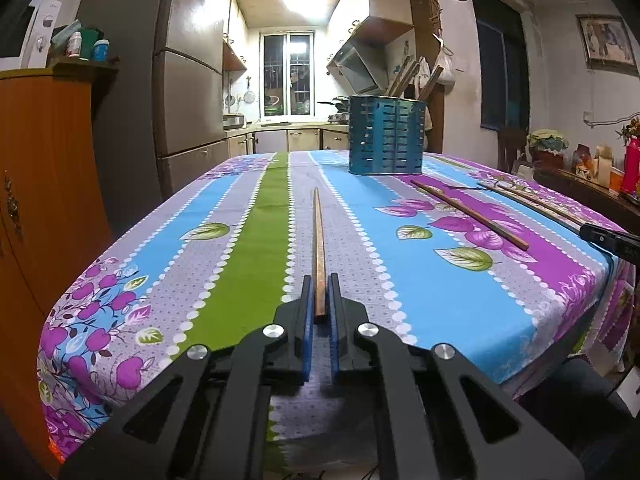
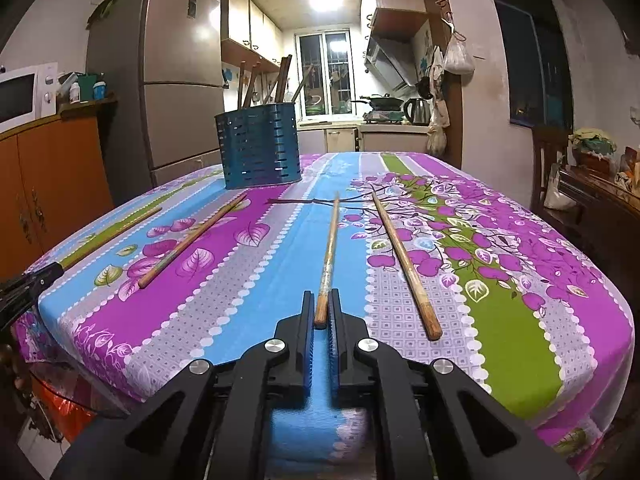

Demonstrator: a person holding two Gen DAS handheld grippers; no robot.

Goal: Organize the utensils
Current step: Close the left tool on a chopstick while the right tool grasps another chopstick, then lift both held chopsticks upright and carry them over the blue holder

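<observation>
Left gripper clamps the near end of a dark chopstick lying on the tablecloth. Right gripper pinches a pale chopstick. Two loose chopsticks remain. Blue holder stands at the far end, contents hard to make out.

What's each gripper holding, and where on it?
Left gripper pinches a dark chopstick at its near end. Right gripper pinches a lighter chopstick, also at its near end.
</observation>
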